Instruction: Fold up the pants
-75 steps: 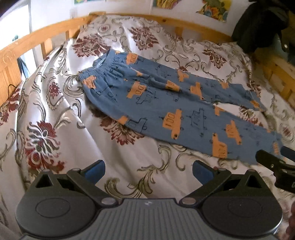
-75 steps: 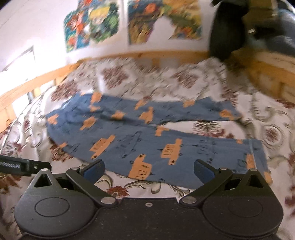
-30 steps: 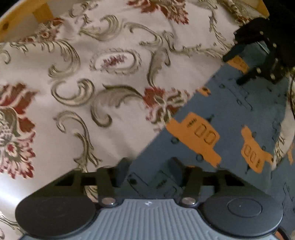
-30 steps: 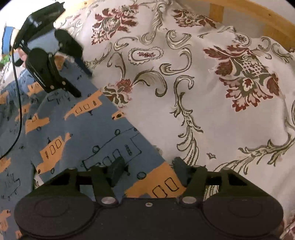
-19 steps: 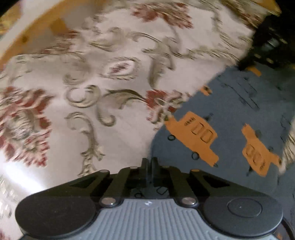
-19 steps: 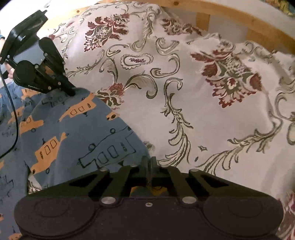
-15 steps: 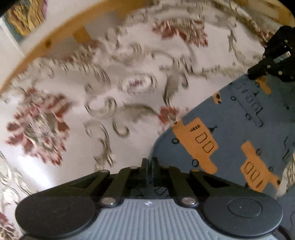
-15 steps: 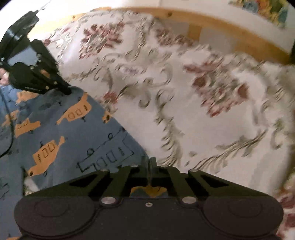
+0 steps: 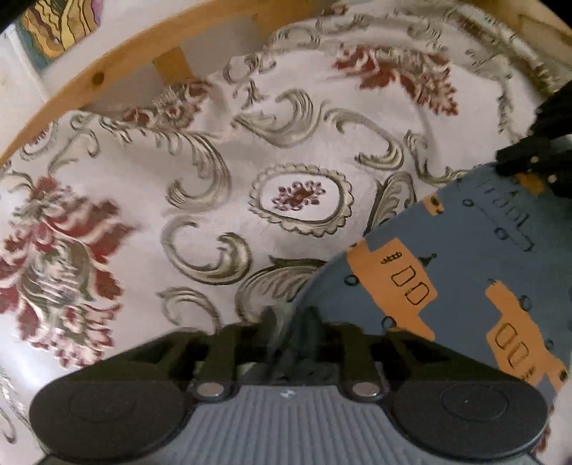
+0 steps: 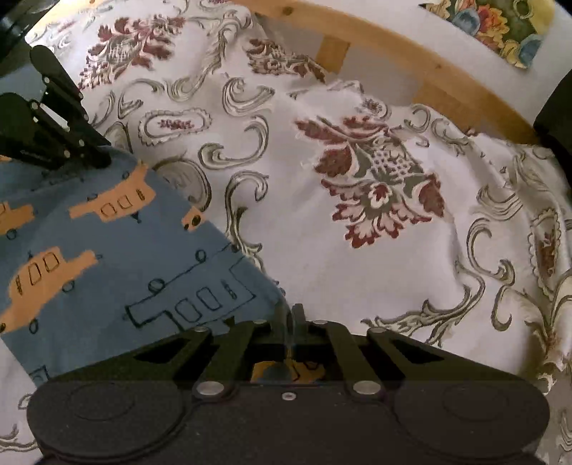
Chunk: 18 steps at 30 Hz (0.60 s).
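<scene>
The blue pants [image 9: 447,272] with orange truck prints hang between my two grippers over a floral bedspread [image 9: 143,200]. In the left wrist view my left gripper [image 9: 289,329] pinches the cloth's edge; its fingers are blurred, with a narrow gap filled by fabric. The right gripper's body [image 9: 536,161] shows at the far right, on the same edge. In the right wrist view my right gripper [image 10: 287,318] is shut on the pants [image 10: 107,257], whose edge runs left to the left gripper's body [image 10: 53,136].
A wooden bed rail [image 9: 143,46] curves along the far side, also the rail [image 10: 411,60] in the right wrist view. Colourful posters [image 10: 493,25] hang on the wall behind. A dark object [image 10: 557,118] sits at the right edge.
Both grippers closed on the pants' near edge and carried it up and toward the wooden rail. The left fingers now look slightly further apart than half a second ago.
</scene>
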Available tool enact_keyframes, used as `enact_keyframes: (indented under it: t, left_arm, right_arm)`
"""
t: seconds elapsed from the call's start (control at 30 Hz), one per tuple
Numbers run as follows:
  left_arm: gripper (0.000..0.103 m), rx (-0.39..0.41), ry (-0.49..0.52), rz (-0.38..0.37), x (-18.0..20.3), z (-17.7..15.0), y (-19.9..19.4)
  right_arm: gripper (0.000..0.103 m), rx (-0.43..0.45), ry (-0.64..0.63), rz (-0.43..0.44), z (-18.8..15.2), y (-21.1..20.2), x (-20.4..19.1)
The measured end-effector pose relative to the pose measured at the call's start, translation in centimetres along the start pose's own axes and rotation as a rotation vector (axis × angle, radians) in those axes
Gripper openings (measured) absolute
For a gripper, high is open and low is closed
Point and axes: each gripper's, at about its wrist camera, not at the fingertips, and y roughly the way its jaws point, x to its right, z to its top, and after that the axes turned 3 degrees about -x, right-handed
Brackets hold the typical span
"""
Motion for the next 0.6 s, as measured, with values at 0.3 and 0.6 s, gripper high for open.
enact_keyframes:
  t: [0.3, 0.6]
  left_arm:
    - [0.085, -0.012, -0.012, -0.058, -10.7, -4.2, -7.2]
    - [0.077, -0.193, 0.060, -0.140, -10.7, -8.1, -5.9]
  right_arm:
    - [0.091, 0.172, 0.099, 0.238, 3.6, -3.1, -0.4]
    - [0.096, 0.097, 0.012, 0.271, 6.5, 0.1, -5.1]
